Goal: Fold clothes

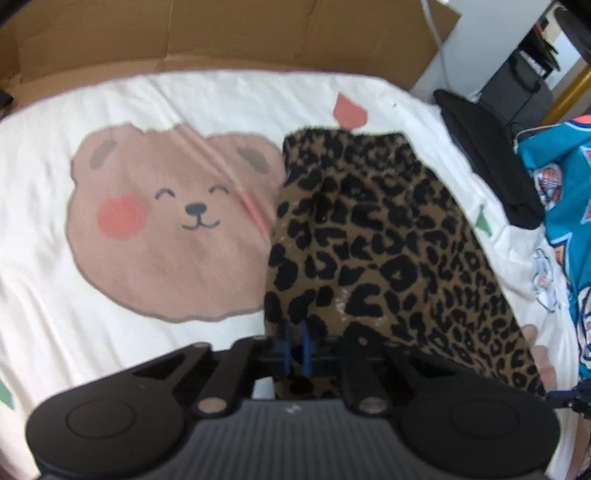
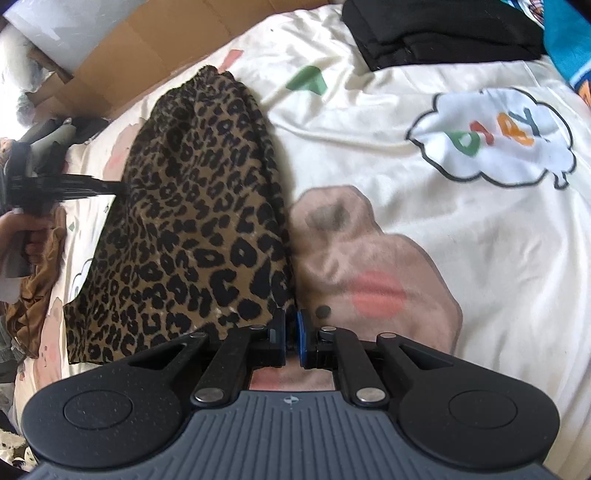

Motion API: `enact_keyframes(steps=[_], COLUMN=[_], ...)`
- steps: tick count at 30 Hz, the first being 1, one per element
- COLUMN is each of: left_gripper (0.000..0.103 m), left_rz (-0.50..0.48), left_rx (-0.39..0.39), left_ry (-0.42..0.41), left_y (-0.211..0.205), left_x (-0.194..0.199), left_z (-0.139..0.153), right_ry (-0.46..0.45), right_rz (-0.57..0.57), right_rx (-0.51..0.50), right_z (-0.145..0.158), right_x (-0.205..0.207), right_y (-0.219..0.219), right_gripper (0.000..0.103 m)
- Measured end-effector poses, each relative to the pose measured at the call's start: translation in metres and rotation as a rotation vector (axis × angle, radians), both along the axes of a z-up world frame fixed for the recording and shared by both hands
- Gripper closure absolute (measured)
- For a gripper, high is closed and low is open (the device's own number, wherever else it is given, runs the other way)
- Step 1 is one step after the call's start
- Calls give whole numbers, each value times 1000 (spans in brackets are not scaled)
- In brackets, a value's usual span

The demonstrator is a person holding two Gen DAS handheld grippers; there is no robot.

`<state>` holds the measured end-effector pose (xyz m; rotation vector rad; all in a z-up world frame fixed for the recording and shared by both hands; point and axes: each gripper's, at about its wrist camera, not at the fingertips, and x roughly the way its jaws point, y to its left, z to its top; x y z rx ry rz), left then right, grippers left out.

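A leopard-print garment lies lengthwise on the cream bear-print sheet, gathered waistband at the far end. In the left wrist view my left gripper is shut on the garment's near edge, fabric pinched between the blue pads. In the right wrist view the same garment sits left of centre. My right gripper is shut on its near right corner. The left gripper meets the garment's left edge from the side, held by a hand.
Folded black clothes and a teal printed jersey lie to the right. Cardboard stands along the sheet's far edge. A brown garment is bunched at the left.
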<state>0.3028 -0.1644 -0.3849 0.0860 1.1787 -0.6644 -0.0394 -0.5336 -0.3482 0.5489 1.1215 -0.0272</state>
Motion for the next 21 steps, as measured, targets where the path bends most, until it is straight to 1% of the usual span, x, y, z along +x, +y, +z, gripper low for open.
enact_keyframes(steps=[1,3,8,10,11,12,14,17,21], left_gripper=[85,82,80,75,72,70,68,67,69], left_rz=[0,10,32,44,50,57,71,101,158], left_rx=[-2,-8,-25,-29,-33,-39,-48,-62,-103], left_ry=[-1,14,55,74,85,96,116,158,251], left_y=[4,16,48,60,66,73,85,108,137], left_x=[-2,-6,-21,-30,-34,-41,-54,-79,-108], left_z=[5,14,37,41,42,44,45,41,27], right_ry=[1,-3,-14,-12,-11,-11,-11,-3,15], right_rz=[0,2,-31,-34,-35,-32,-25,-17,-6], right_rx=[2,5,39,43,45,44,43,34,22], right_z=[0,4,6,6,6,7,7,7,7], right_x=[-1,-2,-1,0,1,2,3,5,7], right_y=[0,0,-3,-1,0,1,3,4,5], right_gripper=[97,97,91,90,88,82,77,77,77])
